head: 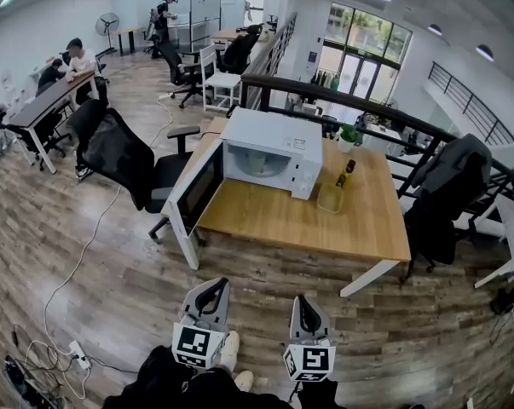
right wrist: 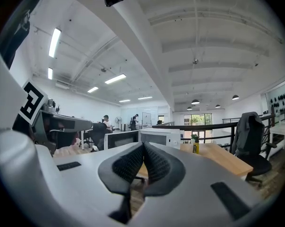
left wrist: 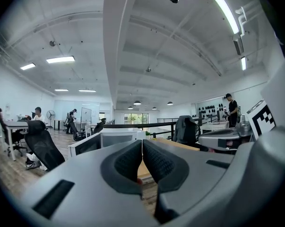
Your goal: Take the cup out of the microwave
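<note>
Head view takes in the wooden table [head: 359, 228] first, with the white microwave [head: 274, 135] sitting at its left end; everything else I place from that. The microwave's door [head: 193, 196] hangs wide open, swung out past the table edge toward a black office chair [head: 124, 156]. Inside I can make out only a pale round turntable, and no cup shows in there. A clear cup [head: 330, 198] stands on the table just to the right of the microwave, touching nothing, with a small bottle [head: 346, 174] just beyond it. So I'd judge the removal done, with perhaps only the door left to shut. The left gripper [head: 210, 290] and right gripper [head: 307, 307] are held level well short of the microwave, off the table and over the floor, each with its jaws pressed together on nothing. Bare wood lies in front of the microwave, and the open door's edge is the one thing to steer around
</note>
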Demonstrator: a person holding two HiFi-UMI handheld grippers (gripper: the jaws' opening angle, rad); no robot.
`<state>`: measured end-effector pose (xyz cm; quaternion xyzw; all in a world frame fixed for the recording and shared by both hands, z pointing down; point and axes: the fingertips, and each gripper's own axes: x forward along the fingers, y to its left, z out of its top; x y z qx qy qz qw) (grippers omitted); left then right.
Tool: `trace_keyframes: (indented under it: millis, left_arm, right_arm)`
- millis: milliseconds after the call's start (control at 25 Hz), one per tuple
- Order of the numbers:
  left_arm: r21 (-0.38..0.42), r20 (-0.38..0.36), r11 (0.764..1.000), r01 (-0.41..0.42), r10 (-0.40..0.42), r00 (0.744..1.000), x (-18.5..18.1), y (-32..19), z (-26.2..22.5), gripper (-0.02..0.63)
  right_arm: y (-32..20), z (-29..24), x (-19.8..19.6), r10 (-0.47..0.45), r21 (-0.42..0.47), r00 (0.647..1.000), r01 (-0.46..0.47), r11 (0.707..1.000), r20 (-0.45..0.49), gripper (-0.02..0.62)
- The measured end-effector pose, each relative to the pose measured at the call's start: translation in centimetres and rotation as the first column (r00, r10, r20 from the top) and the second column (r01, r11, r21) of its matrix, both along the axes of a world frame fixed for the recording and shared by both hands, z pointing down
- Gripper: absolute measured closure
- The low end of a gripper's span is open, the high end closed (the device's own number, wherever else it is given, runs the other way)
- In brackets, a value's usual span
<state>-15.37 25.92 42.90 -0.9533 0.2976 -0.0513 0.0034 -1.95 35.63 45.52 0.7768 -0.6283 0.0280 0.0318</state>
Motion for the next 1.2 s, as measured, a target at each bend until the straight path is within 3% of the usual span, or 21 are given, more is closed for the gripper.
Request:
trace_keyframes:
  millis: [400,800,1200]
  left_arm:
    - [-0.035,0.004,0.999,-0.001,0.001,1.0,3.5,-10.4,0.7,0.58]
    - [0.007,-0.018,1.0,0.009,-0.009,1.0,6.0,-22.4,-1.0,0.58]
    - [0.023,-0.026,1.0,0.004,-0.003,1.0,8.2,-29.1,-1.9,0.58]
  right_arm:
    - [-10.7,-0.2,3.7,-0.002,-0.026,1.0,0.002,1.0,-0.006,0.58]
    - [-23.1,-1.4,6.0,-0.021,-0.007,1.0,0.021,1.0,-0.018,0.58]
    - [-29.9,-1.6,7.7,-0.025,-0.007,0.999,0.025,1.0,-0.022,0.58]
